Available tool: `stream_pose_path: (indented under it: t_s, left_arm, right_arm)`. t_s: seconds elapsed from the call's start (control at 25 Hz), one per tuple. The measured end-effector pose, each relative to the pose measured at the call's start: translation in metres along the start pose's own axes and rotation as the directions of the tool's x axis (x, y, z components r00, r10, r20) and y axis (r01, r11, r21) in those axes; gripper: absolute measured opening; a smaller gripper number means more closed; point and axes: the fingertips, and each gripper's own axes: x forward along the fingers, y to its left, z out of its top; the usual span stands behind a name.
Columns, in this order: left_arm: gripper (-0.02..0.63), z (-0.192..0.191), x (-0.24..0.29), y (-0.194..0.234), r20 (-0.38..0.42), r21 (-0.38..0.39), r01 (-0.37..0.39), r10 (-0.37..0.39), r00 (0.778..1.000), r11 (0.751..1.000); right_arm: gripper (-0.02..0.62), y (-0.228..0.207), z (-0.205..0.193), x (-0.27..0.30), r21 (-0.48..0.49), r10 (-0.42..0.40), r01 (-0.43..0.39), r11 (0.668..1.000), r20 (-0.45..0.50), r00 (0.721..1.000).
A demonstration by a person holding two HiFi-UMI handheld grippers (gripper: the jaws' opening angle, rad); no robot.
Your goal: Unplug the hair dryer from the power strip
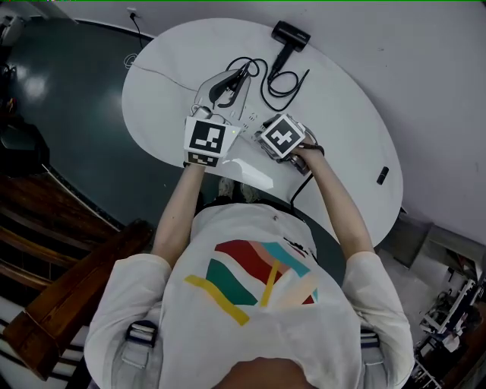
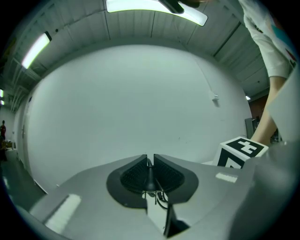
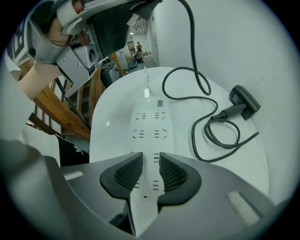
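Observation:
A black hair dryer point(image 1: 290, 34) lies at the far side of the round white table point(image 1: 342, 114), and its black cord point(image 1: 277, 80) lies in loops beside it. My left gripper point(image 2: 150, 168) is held up above the table, pointing level at the wall. It is shut on the cord's black plug point(image 2: 150, 180), whose metal prongs show bare below the pads. The white power strip point(image 3: 150, 122) lies flat on the table. My right gripper point(image 3: 151, 171) points steeply down over the strip's near end. Its pads stand a narrow gap apart, with the strip's top showing beneath and nothing pinched between them.
The strip's own white lead point(image 1: 159, 72) runs across the table toward a wall socket point(image 1: 133, 14). A small black object point(image 1: 382, 175) lies near the table's right edge. A wooden stair rail point(image 1: 68, 304) stands at the left over dark floor.

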Motion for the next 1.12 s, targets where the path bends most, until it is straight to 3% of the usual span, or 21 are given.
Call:
stream_pose_path:
  t_s: [0.24,0.4,0.68,0.88,1.12]
  left_arm:
    - [0.040,-0.005,-0.001,-0.004,-0.019,0.013,0.004,-0.003,1.000,1.000]
    - [0.040,-0.033,-0.002,0.002,-0.084,0.008,-0.016,0.017,0.996,1.000]
    - [0.037,-0.074,-0.026,0.036,-0.168,0.005,-0.086,0.086,0.982,0.996]
    - [0.036,-0.096,-0.039,0.064,-0.222,0.049,-0.124,0.132,0.966,0.991]
    - [0.037,-0.130,-0.057,0.077,-0.292,0.046,-0.141,0.148,0.945,0.989]
  right_arm:
    - [0.124,-0.002,0.004,-0.002,-0.017,-0.026,0.026,1.000,0.023,0.999]
    - [0.124,-0.002,0.001,-0.002,-0.005,-0.036,0.036,0.999,0.026,0.999]
    - [0.125,-0.005,-0.001,-0.004,0.004,-0.051,0.051,0.999,0.028,0.998]
    - [0.124,-0.008,-0.001,-0.005,0.019,-0.060,0.059,0.998,0.041,0.997]
    - [0.124,-0.006,-0.001,-0.004,0.032,-0.051,0.050,0.998,0.048,0.998]
